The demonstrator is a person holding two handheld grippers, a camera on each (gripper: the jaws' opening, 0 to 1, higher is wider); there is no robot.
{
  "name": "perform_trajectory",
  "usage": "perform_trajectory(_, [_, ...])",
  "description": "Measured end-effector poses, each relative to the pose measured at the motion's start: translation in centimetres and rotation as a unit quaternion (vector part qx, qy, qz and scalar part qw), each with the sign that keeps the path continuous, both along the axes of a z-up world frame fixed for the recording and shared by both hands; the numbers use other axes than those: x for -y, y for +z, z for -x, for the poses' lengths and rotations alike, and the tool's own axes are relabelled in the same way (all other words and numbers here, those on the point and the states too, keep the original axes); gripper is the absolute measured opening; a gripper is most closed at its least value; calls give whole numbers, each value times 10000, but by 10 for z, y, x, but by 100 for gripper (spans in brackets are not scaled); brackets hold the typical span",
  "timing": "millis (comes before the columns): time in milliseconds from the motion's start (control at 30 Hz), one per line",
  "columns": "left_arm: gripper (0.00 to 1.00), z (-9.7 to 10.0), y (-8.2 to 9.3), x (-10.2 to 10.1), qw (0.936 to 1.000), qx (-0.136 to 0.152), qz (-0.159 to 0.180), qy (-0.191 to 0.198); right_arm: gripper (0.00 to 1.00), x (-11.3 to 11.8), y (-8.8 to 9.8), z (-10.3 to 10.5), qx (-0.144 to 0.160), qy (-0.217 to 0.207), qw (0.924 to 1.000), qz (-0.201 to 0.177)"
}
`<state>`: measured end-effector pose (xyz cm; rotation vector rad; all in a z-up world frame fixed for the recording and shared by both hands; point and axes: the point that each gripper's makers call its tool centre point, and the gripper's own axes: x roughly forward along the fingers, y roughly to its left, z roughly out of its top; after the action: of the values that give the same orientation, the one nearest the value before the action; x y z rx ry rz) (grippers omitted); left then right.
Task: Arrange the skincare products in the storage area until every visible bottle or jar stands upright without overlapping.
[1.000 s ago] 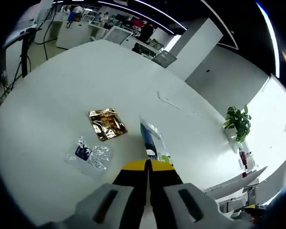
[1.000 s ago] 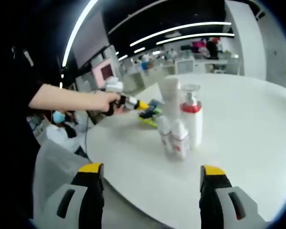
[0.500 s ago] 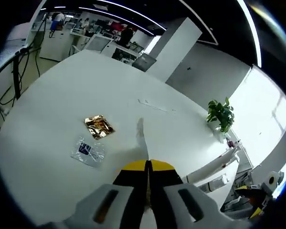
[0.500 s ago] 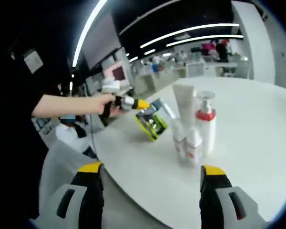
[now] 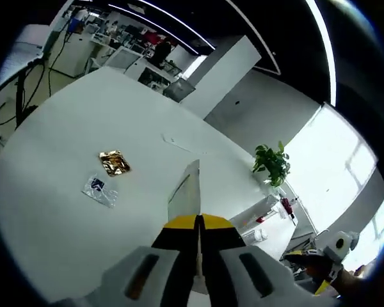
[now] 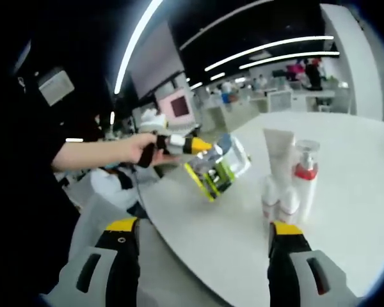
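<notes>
Above the worktop (image 6: 345,211) your left claw (image 6: 201,146) is clamped on the green packet (image 6: 219,167), lifted beside the upright bottles (image 6: 293,185); your right claw (image 6: 203,240) hangs apart, near them

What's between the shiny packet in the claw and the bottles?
Nothing: bare white table separates the lifted packet from the bottles, seen in the right gripper view.
</notes>
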<state>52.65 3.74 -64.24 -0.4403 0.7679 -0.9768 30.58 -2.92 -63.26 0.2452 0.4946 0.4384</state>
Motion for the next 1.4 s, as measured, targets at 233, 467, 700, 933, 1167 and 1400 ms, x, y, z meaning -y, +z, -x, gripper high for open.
perform_trajectory(233, [3, 33, 41, 1, 9985, 56, 413, -368, 85, -19, 2, 0, 23, 272, 9993, -236])
perform_trajectory(467, [3, 61, 75, 1, 9955, 197, 702, -612, 85, -30, 13, -4, 191, 400, 9976, -540])
perform_trajectory(700, [3, 79, 93, -3, 9918, 15, 1066, -703, 84, -45, 15, -10, 212, 578, 9952, -764])
perform_trajectory(933, [3, 103, 117, -5, 9871, 69, 1259, -990, 84, -65, 19, -17, 307, 816, 9882, -1262])
perform_trajectory(1167, [3, 135, 146, -3, 9780, 139, 1569, -1367, 86, -83, 36, -16, 351, 1249, 9635, -2342])
perform_trajectory(1400, [3, 165, 169, 1, 9657, 148, 1883, -1783, 75, -82, 65, -18, 714, 1317, 9322, -3296])
